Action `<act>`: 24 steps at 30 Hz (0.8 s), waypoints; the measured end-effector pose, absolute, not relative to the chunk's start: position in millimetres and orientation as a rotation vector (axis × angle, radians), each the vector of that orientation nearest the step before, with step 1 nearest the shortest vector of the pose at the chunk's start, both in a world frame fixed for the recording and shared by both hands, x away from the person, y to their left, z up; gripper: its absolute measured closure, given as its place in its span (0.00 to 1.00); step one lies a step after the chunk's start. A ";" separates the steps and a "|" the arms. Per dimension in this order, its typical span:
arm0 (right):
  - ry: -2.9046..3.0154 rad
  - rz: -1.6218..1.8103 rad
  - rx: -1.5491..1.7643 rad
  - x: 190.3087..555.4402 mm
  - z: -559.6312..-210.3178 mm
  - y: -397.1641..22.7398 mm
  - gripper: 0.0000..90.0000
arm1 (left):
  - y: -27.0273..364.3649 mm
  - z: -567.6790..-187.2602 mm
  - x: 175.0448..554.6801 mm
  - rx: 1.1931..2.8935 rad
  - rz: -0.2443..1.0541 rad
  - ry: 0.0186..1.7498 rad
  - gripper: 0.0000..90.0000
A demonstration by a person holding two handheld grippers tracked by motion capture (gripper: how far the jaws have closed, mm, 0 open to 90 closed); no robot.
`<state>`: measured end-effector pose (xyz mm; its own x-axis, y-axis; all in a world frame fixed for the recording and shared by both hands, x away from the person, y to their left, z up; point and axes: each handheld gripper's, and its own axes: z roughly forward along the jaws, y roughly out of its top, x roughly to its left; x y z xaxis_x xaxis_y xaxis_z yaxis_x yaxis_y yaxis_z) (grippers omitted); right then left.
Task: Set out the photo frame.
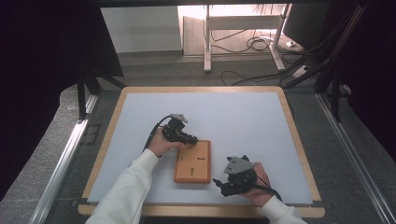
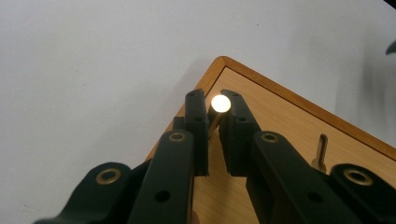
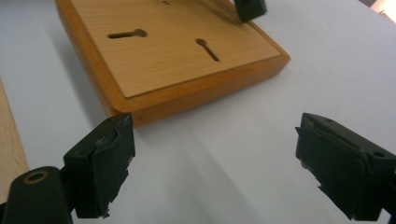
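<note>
Wooden board (image 1: 193,162) lies flat on the white table (image 1: 243,121), near its front edge; left gripper (image 2: 213,122) has its fingers (image 2: 196,116) pinching a brass pin (image 2: 220,103) over the board's corner; right gripper (image 3: 215,163), fingers spread wide, rests just beside the board.

White mat (image 1: 243,116) covers wood-edged table (image 1: 196,89). Behind it grey floor (image 1: 187,70), white desk legs (image 1: 208,42), tangled black cables (image 1: 261,44), dark monitor (image 1: 303,21) at right. Black curtains (image 1: 42,70) flank both sides
</note>
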<state>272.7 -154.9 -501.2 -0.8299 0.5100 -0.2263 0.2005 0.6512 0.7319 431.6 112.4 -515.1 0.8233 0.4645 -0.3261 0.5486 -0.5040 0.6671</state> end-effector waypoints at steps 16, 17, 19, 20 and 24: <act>2.456 0.854 0.370 262.6 -517.2 -101.9 0.10 | 112.4 -515.0 433.7 2.190 -0.147 0.738 0.92; 2.454 0.849 0.366 262.5 -517.7 -99.6 0.10 | 112.4 -515.0 433.7 2.190 -0.147 0.737 0.92; 2.447 0.847 0.360 262.6 -518.5 -97.5 0.10 | 112.5 -515.0 433.7 2.190 -0.147 0.737 0.92; 2.440 0.845 0.357 262.5 -519.4 -95.5 0.11 | 112.5 -515.0 433.7 2.190 -0.147 0.736 0.92; 2.439 0.822 0.333 262.2 -522.6 -89.6 0.11 | 112.4 -515.0 433.5 2.190 -0.149 0.737 0.92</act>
<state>262.2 -89.6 -522.6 -0.8240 0.3881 -0.4128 0.0591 0.7834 0.6186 433.5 112.4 -515.0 0.8231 0.4578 -0.3361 0.5524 -0.5080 0.6609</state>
